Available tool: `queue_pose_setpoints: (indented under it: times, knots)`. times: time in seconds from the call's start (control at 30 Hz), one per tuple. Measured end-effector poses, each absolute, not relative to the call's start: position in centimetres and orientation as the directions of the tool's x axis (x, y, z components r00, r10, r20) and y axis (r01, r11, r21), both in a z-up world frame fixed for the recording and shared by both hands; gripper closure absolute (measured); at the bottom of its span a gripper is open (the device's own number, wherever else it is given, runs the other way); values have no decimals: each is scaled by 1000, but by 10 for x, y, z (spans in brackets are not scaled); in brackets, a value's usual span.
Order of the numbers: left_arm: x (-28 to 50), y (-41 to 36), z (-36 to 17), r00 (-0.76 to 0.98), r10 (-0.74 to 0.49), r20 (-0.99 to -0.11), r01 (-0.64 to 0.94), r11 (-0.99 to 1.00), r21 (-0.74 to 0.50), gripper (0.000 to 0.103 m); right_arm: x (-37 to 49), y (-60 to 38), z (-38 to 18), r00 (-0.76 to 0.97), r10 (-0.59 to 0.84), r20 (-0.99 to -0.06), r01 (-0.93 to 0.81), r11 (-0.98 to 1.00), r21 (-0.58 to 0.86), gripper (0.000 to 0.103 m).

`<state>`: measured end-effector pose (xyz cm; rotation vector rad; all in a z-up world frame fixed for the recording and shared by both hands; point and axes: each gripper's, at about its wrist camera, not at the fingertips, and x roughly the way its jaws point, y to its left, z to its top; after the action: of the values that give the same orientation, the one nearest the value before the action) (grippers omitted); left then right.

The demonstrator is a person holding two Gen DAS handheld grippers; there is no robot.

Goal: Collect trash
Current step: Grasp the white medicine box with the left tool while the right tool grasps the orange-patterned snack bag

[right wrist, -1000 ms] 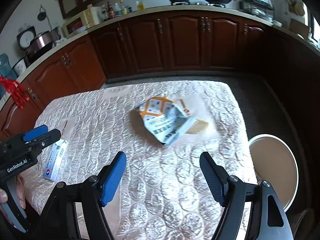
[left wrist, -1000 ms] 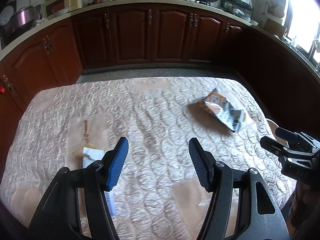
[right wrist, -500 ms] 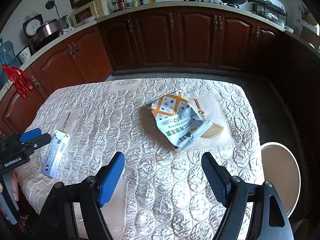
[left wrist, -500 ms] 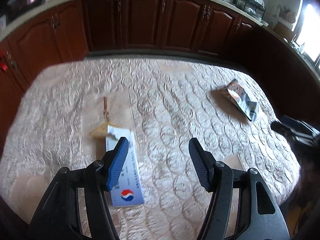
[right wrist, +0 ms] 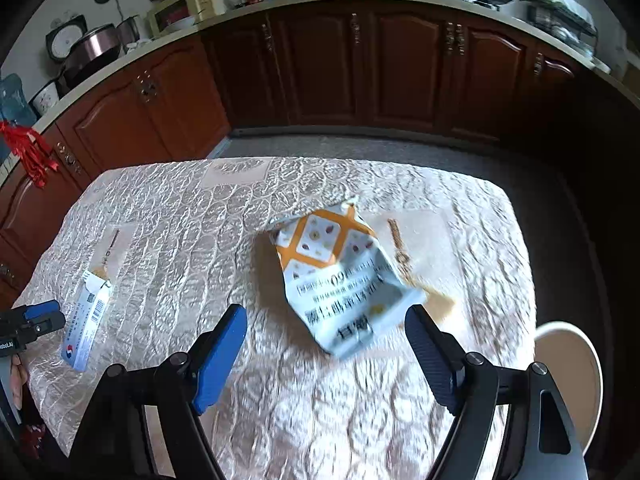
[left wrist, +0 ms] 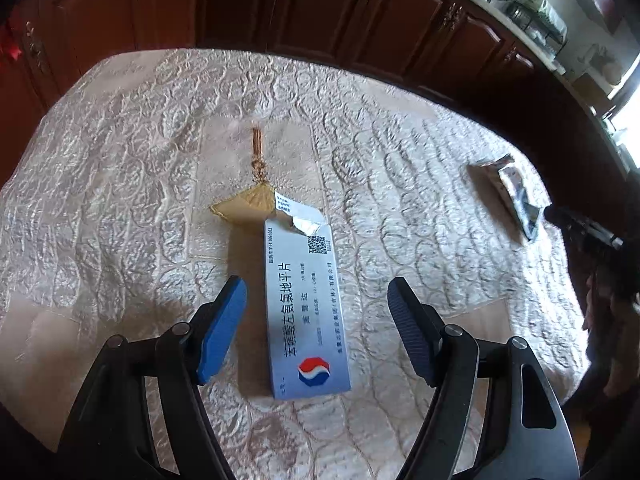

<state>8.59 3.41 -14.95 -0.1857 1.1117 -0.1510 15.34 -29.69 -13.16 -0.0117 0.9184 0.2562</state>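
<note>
A torn blue-white medicine box [left wrist: 306,308] lies flat on the quilted tablecloth [left wrist: 120,168]. My left gripper [left wrist: 316,300] hovers over it, jaws opening, one blue finger on each side of the box, the pads apart from it. A crumpled white-and-orange snack bag [right wrist: 340,276] lies mid-table in the right wrist view. My right gripper [right wrist: 326,324] hangs just in front of it, jaws opening, the bag's near end between the fingertips but untouched. The box [right wrist: 86,320] and left gripper show at that view's left edge; the bag [left wrist: 514,192] at the left view's right.
A gold fan-shaped tassel motif [left wrist: 252,200] on the cloth lies under the box's torn end. A round white stool [right wrist: 576,364] stands off the table's right edge. Dark wood cabinets [right wrist: 360,60] line the far wall, with a strip of floor between them and the table.
Both grippers have dropped closer to the table and spread wider. The left one has come over the medicine box; the right one has closed in on the snack bag.
</note>
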Motion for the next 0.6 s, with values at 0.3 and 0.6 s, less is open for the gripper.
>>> queue_pose_setpoints:
  times: [0.3,0.6]
  knots:
    - [99,12,-179,365,-140,-920,55,990,-129,31,196,-295,-147,557,201,-806,-263,963,59,10]
    - [104,0,-183,373,-143,-917,90,989,-118,44,234,-290,-185,434,228,-871,-297,950,101,11]
